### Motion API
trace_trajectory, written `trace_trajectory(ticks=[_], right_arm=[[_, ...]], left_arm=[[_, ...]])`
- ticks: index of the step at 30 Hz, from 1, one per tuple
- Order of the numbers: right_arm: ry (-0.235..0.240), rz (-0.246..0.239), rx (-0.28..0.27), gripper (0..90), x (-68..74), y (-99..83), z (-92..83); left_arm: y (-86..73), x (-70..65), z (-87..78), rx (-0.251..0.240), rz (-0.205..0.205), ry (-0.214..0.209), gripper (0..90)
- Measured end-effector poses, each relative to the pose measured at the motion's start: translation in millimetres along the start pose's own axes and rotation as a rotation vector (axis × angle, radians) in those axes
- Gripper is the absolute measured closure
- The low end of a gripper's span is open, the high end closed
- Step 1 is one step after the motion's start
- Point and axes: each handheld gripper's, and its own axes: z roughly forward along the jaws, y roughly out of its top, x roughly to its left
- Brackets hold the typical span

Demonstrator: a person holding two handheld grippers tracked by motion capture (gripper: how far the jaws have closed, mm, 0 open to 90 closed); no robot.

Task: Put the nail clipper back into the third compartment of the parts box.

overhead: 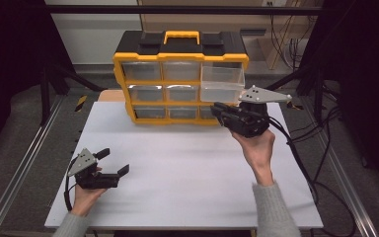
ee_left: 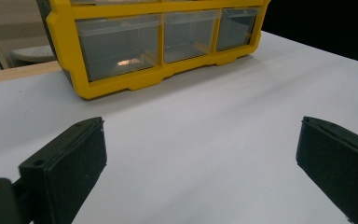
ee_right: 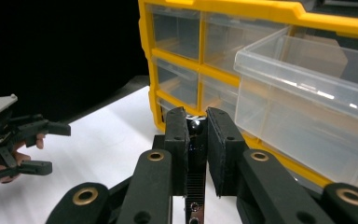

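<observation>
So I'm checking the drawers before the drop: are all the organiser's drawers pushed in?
No, the top right drawer juts out of the organiser.

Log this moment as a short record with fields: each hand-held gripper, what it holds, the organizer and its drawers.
right hand-held gripper: shut on a small dark metal part, raised in front of the organizer
left hand-held gripper: open, nothing between its jaws, low over the table
organizer: yellow and black, upright at the table's far edge
pulled-out drawer: clear, top right, looks empty
other drawers: pushed in
</observation>
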Motion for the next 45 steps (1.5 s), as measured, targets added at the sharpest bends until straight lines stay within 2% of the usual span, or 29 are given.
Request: trace_trajectory(ticks=[17, 45], right_arm=[[-0.033, -0.009, -0.038, 79.3, -8.7, 28.2, -3.6], [-0.100, 0.010, -0.054, 79.3, -35.9, 59.8, 9.9]], left_arm=[[0.0, 0.2, 0.0, -0.002, -0.002, 0.000, 1.6], [-0.2, 0.7, 0.2, 0.000, -0.003, 0.001, 1.7]])
